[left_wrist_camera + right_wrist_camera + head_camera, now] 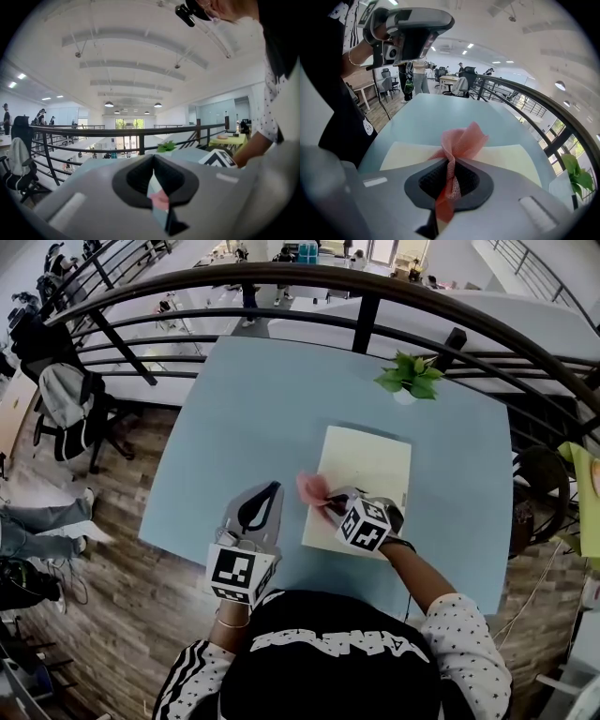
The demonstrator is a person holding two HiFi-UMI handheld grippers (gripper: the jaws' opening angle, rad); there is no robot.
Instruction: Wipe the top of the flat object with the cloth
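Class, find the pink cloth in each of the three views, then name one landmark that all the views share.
Head view: pink cloth at the cream flat object's left edge.
Left gripper view: small pink patch, low centre, seen past the left tool.
Right gripper view: centre, pinched by the right tool.
Shared landmark: the potted plant.

Counted one blue table (234,427). On it were one cream flat object (366,470), one pink cloth (312,487) and one potted plant (411,377) at one o'clock. Two grippers: left gripper (273,487), right gripper (325,502). One person (333,652).
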